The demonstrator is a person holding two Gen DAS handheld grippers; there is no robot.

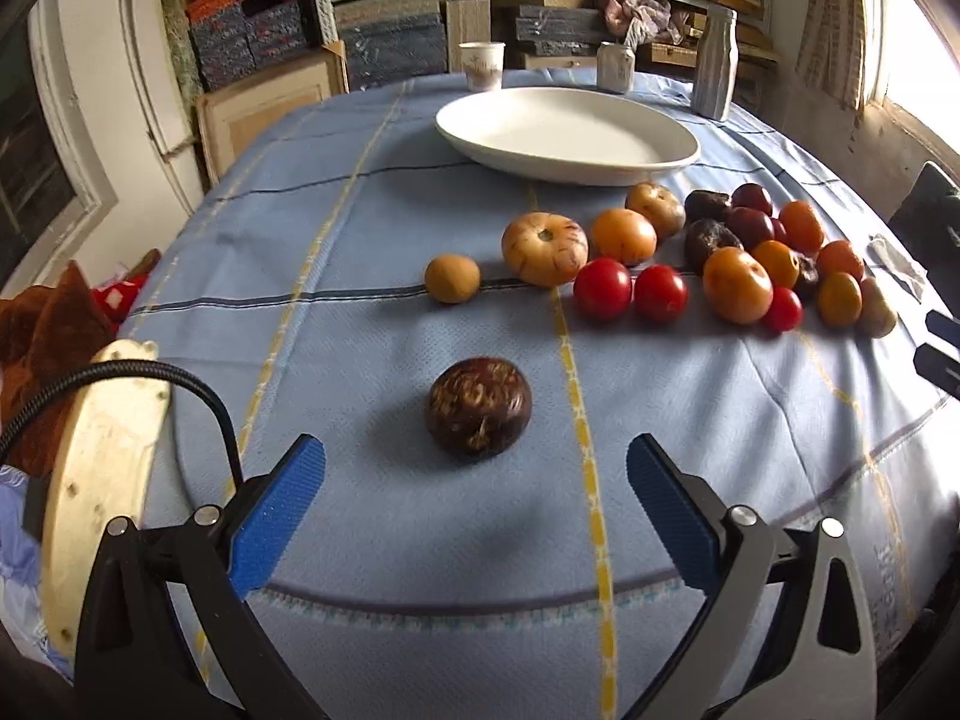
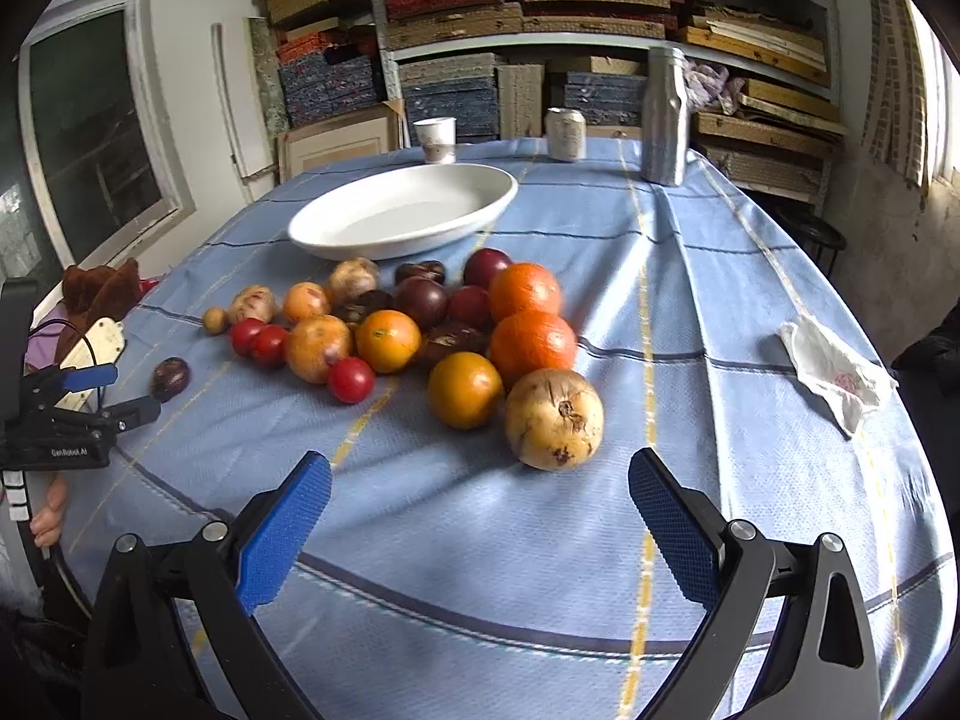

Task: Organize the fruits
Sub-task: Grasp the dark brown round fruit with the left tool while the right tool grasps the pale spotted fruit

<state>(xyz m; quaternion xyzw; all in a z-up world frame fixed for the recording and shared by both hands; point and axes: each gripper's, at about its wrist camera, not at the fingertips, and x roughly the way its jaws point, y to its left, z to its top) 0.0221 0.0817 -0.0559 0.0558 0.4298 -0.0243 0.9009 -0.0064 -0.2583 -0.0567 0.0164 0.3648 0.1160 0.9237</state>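
Observation:
A dark brown wrinkled fruit (image 1: 479,407) lies alone on the blue tablecloth, just ahead of my open left gripper (image 1: 475,462). Behind it a pile of fruits (image 1: 690,258) spreads to the right: oranges, red tomatoes, dark plums, pale yellow ones. A white oval dish (image 1: 567,133) stands empty beyond them. In the right wrist view my right gripper (image 2: 480,480) is open and holds nothing, close to a pale yellow fruit (image 2: 553,418) at the pile's near edge. The dish (image 2: 402,210) is behind the pile. The left gripper (image 2: 108,393) shows at the left, beside the dark fruit (image 2: 170,378).
At the table's far end stand a paper cup (image 1: 482,65), a can (image 1: 615,66) and a silver bottle (image 1: 714,63). A crumpled white cloth (image 2: 837,372) lies on the right. A pale wooden chair back (image 1: 102,474) rises at the left edge. Shelves with stacked boxes fill the back wall.

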